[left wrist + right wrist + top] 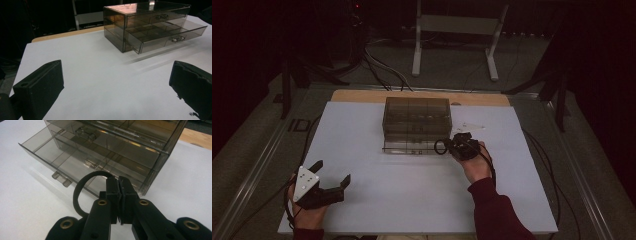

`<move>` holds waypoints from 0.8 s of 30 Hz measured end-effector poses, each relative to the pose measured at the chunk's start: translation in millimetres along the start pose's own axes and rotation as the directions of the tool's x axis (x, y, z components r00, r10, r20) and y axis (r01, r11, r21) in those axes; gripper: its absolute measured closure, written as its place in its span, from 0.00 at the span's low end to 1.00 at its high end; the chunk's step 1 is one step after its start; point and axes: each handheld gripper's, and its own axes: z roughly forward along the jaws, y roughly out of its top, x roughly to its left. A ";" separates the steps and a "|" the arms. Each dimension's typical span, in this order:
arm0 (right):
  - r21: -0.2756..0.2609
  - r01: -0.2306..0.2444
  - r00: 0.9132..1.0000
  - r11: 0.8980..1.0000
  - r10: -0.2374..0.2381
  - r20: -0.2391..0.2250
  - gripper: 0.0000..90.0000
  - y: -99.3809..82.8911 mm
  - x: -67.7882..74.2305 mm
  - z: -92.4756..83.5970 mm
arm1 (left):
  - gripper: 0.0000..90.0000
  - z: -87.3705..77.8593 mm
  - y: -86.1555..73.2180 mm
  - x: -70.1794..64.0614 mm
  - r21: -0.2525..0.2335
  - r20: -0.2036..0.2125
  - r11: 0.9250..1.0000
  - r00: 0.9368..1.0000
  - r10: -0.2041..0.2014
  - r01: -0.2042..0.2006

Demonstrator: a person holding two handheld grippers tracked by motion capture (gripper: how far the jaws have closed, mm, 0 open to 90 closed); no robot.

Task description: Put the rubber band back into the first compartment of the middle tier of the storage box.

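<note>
White tabletop [412, 200]: right hand-held gripper [119, 185] pinches black band [78, 192] beside drawer box [416, 117]; left hand-held gripper [332, 176] open.

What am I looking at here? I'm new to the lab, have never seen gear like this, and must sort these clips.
A person sits at a table with a hand-held two-jaw gripper in each hand. The high view looks down from above. Each of the other two comes from a camera riding on one gripper, looking along its black jaws. On the white table top stands a smoky clear drawer box with its lower drawer pulled out. The right gripper is shut on a black rubber band, whose loop sticks out to one side, right in front of that open drawer. The left gripper rests near the table's front edge, jaws wide apart, holding nothing.
</note>
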 end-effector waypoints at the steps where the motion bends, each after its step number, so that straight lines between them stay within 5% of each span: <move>1: -0.001 0.002 1.000 1.000 -0.002 -0.001 0.98 0.9 0.5 0.3 | 0.00 0.0 0.0 0.0 0.000 -0.001 1.000 1.000 0.000 0.000; 24: -0.025 0.006 1.000 1.000 -0.007 -0.018 0.98 20.2 11.2 7.6 | 0.00 -0.2 -0.2 0.1 -0.001 -0.004 1.000 1.000 0.004 -0.004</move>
